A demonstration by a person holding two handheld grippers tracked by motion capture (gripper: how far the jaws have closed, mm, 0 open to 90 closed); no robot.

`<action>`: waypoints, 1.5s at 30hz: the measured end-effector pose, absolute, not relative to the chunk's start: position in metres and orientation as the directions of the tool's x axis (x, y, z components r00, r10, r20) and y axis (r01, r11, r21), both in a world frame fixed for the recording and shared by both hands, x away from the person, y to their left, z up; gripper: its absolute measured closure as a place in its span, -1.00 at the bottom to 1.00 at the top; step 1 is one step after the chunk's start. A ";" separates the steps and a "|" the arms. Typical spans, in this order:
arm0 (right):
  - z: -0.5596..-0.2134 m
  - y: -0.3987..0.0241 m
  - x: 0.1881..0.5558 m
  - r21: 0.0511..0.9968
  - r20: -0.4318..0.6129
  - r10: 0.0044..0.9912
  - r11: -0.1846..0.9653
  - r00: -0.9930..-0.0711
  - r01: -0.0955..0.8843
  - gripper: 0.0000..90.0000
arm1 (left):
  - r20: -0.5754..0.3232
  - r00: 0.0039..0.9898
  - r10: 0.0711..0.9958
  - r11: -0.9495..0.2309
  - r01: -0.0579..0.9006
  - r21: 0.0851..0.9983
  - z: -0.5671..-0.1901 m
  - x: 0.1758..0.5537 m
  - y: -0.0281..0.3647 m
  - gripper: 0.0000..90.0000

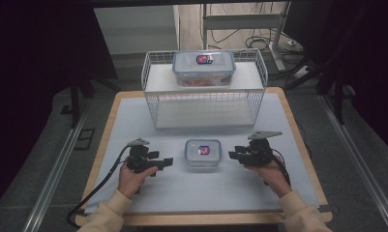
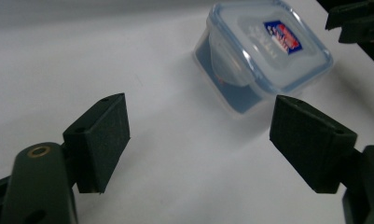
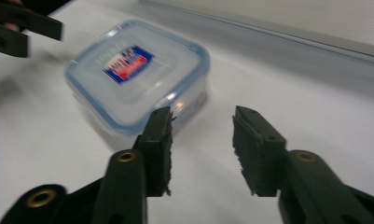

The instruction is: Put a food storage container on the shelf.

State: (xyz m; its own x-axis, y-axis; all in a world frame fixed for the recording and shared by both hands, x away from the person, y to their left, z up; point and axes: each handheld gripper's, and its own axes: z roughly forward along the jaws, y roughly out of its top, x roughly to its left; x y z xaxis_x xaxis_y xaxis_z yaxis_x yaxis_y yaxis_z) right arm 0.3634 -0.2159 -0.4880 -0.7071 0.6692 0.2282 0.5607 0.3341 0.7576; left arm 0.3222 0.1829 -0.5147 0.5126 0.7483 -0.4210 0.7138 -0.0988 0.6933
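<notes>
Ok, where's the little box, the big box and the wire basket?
little box (image 1: 202,151), high view, on its lid sticker.
big box (image 1: 203,65), high view, on its lid.
wire basket (image 1: 150,104), high view, on its left front wire wall.

Both forearms come in from the bottom of the high view in pale sleeves, each hand wrapped around its own tongs. The left hand (image 1: 133,176) holds the left tongs (image 1: 163,162) pointing toward the right, the cable trailing back past the wrist. The right hand (image 1: 271,173) holds the right tongs (image 1: 233,155) pointing toward the left, so the two tips face each other with a gap between them. In the left gripper view the jaws stand wide apart with nothing between them. In the right gripper view the jaws are parted by a narrower gap, also holding nothing.
</notes>
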 end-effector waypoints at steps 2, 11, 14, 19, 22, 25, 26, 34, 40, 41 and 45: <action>-0.487 -0.216 0.364 0.755 0.251 0.665 0.320 -0.703 0.573 0.13 | -0.441 0.506 0.741 -0.081 0.720 0.689 -0.514 0.327 0.181 -0.58; -0.490 -0.213 0.370 0.719 0.362 0.644 0.266 -0.673 0.642 -0.25 | -0.525 0.489 0.697 -0.036 0.754 0.655 -0.513 0.349 0.167 -0.65; -0.492 -0.210 0.372 0.705 0.395 0.635 0.254 -0.664 0.662 -0.28 | -0.549 0.487 0.679 -0.035 0.768 0.639 -0.515 0.356 0.160 -0.66; -0.496 -0.204 0.373 0.696 0.399 0.632 0.263 -0.664 0.669 -0.30 | -0.592 0.481 0.647 -0.040 0.796 0.604 -0.520 0.366 0.150 -0.67; -0.497 -0.201 0.374 0.693 0.404 0.628 0.264 -0.665 0.671 -0.31 | -0.626 0.472 0.621 -0.032 0.813 0.581 -0.524 0.370 0.145 -0.67; -0.497 -0.202 0.374 0.694 0.403 0.630 0.262 -0.663 0.671 -0.31 | -0.655 0.461 0.599 -0.029 0.830 0.557 -0.528 0.372 0.141 -0.66; -0.497 -0.202 0.374 0.694 0.403 0.630 0.262 -0.663 0.671 -0.31 | -0.655 0.461 0.599 -0.029 0.830 0.557 -0.528 0.372 0.141 -0.65; -0.498 -0.202 0.375 0.693 0.398 0.638 0.262 -0.659 0.671 -0.31 | -0.682 0.455 0.573 -0.057 0.852 0.520 -0.539 0.375 0.130 -0.58; -0.500 -0.200 0.376 0.683 0.416 0.632 0.257 -0.653 0.684 -0.33 | -0.697 0.457 0.552 -0.062 0.856 0.512 -0.541 0.376 0.128 -0.47; -0.502 -0.198 0.379 0.676 0.428 0.630 0.253 -0.648 0.692 -0.34 | -0.701 0.458 0.546 -0.062 0.857 0.511 -0.541 0.377 0.128 -0.40; -0.508 -0.192 0.387 0.644 0.483 0.617 0.230 -0.621 0.730 -0.37 | -0.703 0.463 0.540 -0.062 0.854 0.516 -0.541 0.378 0.127 -0.36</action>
State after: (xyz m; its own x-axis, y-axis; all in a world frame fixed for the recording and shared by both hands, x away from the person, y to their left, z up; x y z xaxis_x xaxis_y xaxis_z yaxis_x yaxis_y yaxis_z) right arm 0.3874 -0.1922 -0.5076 -0.6214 0.6166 0.4833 0.7295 0.2304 0.6440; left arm 0.3777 0.1274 -0.5407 0.4633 0.5401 -0.7026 0.8543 -0.0615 0.5161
